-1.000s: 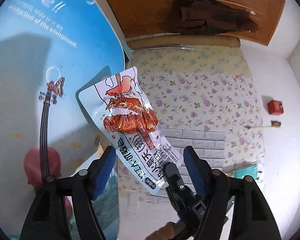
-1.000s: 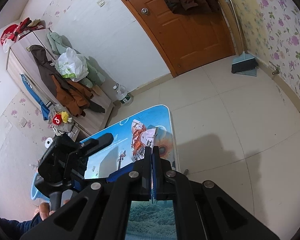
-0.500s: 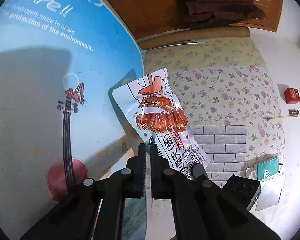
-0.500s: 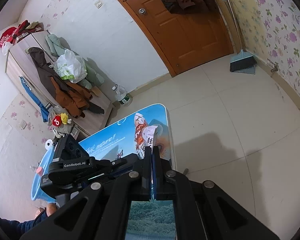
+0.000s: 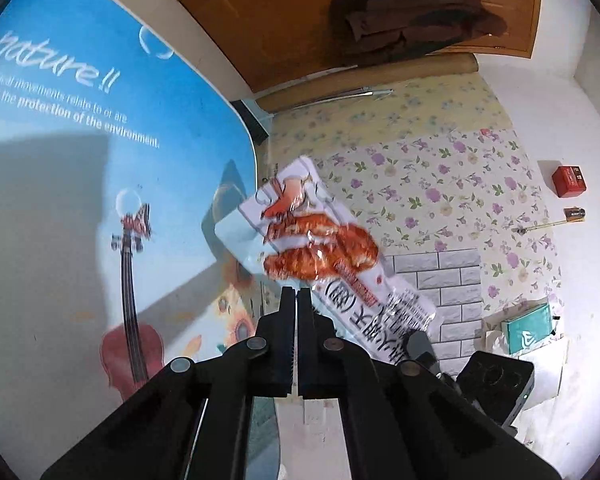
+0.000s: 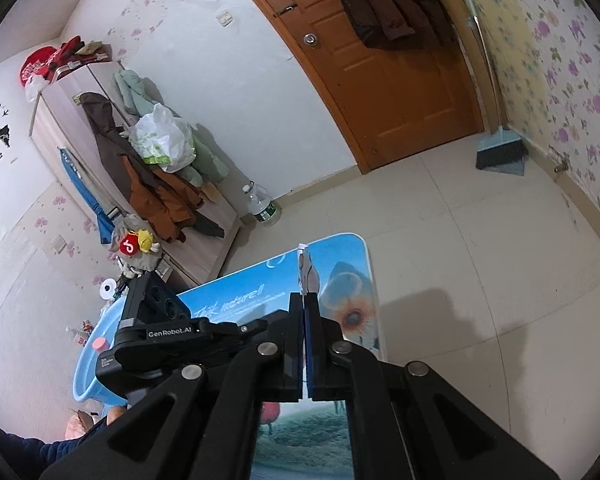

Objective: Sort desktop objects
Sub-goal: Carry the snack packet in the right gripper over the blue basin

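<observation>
A clear snack packet (image 5: 320, 248) with red-orange meat and Chinese print hangs in the air beside the blue printed tabletop (image 5: 60, 200). My right gripper (image 6: 304, 300) is shut on the packet's lower end. In the right wrist view the packet (image 6: 305, 268) stands edge-on above its fingers. In the left wrist view a right finger (image 5: 418, 342) shows under the packet. My left gripper (image 5: 298, 294) is shut, its tips at the packet's lower left edge. Nothing shows between its jaws, and I cannot tell if they touch the packet. Its body (image 6: 160, 332) is left of the right fingers.
The tabletop (image 6: 340, 264) ends over a tiled floor. A light blue basin (image 6: 88, 364) and a sleeve (image 6: 20, 452) are at lower left. A water bottle (image 6: 262, 208), a clothes-hung cabinet and a broom (image 6: 500, 152) stand by the walls. A red box (image 5: 570, 180) and a teal box (image 5: 528, 324) lie below.
My left jaws went from wide open around the packet to shut. The right gripper rose with the packet, which has turned edge-on in the right wrist view.
</observation>
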Available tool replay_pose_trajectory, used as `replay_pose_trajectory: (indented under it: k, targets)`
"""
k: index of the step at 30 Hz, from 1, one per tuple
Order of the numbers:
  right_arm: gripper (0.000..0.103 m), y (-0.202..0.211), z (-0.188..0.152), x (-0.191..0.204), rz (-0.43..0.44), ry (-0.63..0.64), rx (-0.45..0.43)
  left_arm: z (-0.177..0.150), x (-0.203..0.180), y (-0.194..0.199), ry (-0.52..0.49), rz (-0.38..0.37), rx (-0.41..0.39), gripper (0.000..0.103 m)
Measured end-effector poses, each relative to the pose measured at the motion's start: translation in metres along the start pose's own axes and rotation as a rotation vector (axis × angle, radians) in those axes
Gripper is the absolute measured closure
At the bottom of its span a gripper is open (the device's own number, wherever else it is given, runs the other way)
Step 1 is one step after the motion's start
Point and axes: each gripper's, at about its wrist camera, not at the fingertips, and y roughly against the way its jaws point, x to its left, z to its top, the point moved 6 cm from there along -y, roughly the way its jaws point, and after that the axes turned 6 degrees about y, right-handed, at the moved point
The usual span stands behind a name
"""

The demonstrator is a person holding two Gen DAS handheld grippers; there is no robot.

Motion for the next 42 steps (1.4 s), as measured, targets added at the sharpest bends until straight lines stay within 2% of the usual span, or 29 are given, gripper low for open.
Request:
replay_pose_trajectory:
  k: [3,4,5,6,8,10,11,21,23,28,33,42]
  targets:
    - [0.103,0.003,0.003,0.005,0.009,-0.01,-0.011,-0.007,0.008,-0.001,0.053,-0.036,0.026,0.103]
    - [0.103,0.003,0.004,0.007,0.016,-0.013,-0.013,-0.007,0.015,0.0,0.099,-0.05,0.024,0.099]
    - [0.103,0.004,0.006,0.01,0.018,-0.014,-0.015,-0.007,0.022,0.001,0.145,-0.06,0.019,0.075]
    - [0.103,0.005,0.007,0.011,0.02,-0.012,-0.018,-0.006,0.028,0.002,0.194,-0.089,0.005,0.064]
    - [0.103,0.01,0.009,0.012,0.025,-0.009,-0.022,-0.005,0.026,0.005,0.213,-0.123,-0.007,0.057]
    - [0.103,0.011,0.009,0.016,0.032,-0.006,-0.018,-0.004,0.019,0.006,0.195,-0.143,-0.01,0.042]
    - [0.103,0.012,0.009,0.017,0.035,-0.006,-0.017,-0.003,0.013,0.007,0.181,-0.151,-0.012,0.04]
    - [0.103,0.02,0.01,0.039,0.075,-0.005,-0.019,0.008,-0.012,0.019,0.145,-0.188,-0.055,0.04]
    - [0.103,0.023,0.01,0.044,0.078,0.001,-0.019,0.009,-0.019,0.022,0.126,-0.191,-0.062,0.047]
    - [0.103,0.035,0.012,0.055,0.08,0.009,-0.039,0.007,-0.03,0.032,0.085,-0.187,-0.065,0.073]
    - [0.103,0.045,0.011,0.06,0.076,0.014,-0.047,-0.001,-0.035,0.045,0.051,-0.182,-0.072,0.079]
    - [0.102,0.067,0.008,0.076,0.075,0.018,-0.071,-0.014,-0.055,0.085,-0.084,-0.133,-0.137,0.086]
